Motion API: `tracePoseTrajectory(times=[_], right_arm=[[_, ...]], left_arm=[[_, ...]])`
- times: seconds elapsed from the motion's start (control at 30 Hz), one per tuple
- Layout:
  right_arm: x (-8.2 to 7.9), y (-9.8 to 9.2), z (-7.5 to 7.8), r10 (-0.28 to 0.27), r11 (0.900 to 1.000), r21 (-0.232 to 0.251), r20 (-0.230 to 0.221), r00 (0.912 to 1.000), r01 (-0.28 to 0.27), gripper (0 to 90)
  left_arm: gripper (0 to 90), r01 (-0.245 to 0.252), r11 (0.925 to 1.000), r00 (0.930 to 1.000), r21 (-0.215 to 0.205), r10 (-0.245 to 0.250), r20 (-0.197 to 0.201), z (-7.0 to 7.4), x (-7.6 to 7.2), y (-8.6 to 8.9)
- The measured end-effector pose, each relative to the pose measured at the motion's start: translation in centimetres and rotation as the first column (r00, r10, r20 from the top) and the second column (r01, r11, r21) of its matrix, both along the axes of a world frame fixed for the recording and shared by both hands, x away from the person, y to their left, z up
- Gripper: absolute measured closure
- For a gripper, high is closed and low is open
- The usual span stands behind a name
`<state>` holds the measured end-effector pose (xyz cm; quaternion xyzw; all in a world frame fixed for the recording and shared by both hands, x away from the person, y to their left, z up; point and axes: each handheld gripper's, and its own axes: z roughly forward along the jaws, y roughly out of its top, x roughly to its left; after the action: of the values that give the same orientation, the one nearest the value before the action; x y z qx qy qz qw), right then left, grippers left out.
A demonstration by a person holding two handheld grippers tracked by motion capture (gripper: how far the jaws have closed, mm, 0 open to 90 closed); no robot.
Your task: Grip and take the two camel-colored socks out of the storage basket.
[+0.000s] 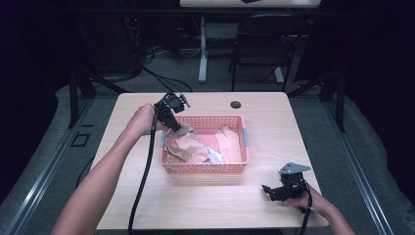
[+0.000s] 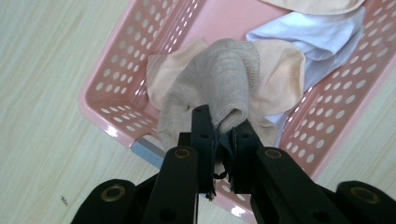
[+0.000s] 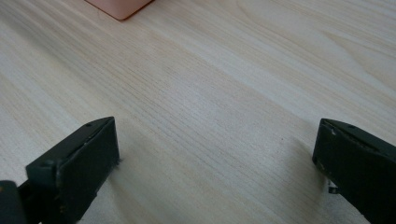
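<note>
A pink perforated basket (image 1: 235,168) sits mid-table and holds several crumpled cloths in beige, peach and white. My left gripper (image 1: 172,123) hangs over the basket's left end, shut on a beige knitted cloth (image 2: 217,84) that droops from its jaws above the basket (image 2: 116,88). A peach cloth (image 2: 280,70) and a white cloth (image 2: 322,32) lie underneath. My right gripper (image 1: 270,192) rests low on the table near the front right edge, jaws wide apart with bare wood between them (image 3: 215,149). A corner of the basket (image 3: 119,7) shows at the top of the right gripper view.
The wooden table (image 1: 147,196) has a dark cable hole (image 1: 236,104) at the back. A black chair (image 1: 264,44) and a table leg (image 1: 202,54) stand on the floor beyond. Cables trail from both grippers toward the front edge.
</note>
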<state>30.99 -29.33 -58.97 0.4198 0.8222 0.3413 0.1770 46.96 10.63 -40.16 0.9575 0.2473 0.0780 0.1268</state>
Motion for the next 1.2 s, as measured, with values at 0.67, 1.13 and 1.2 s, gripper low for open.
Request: tracePoseTrajectory(times=[0.67, 1.13, 1.2], right_arm=[[0.0, 0.0, 0.0, 0.000, 1.000, 0.000, 0.000, 1.0000, 0.000, 0.0], [0.0, 0.0, 0.0, 0.000, 1.000, 0.000, 0.000, 1.0000, 0.000, 0.0], [0.0, 0.0, 0.0, 0.000, 1.000, 0.000, 0.000, 1.0000, 0.000, 0.0]], left_arm=[[82.9, -0.021, 0.9996, 0.9993, 0.021, 0.020, 0.031, 2.9, -0.7, 2.4], [82.6, -0.079, 0.9969, 0.9963, 0.009, 0.078, 0.034, 3.8, -0.9, 6.0], [82.5, -0.087, 0.9962, 0.9957, 0.009, 0.086, 0.032, 3.9, -0.9, 6.5]])
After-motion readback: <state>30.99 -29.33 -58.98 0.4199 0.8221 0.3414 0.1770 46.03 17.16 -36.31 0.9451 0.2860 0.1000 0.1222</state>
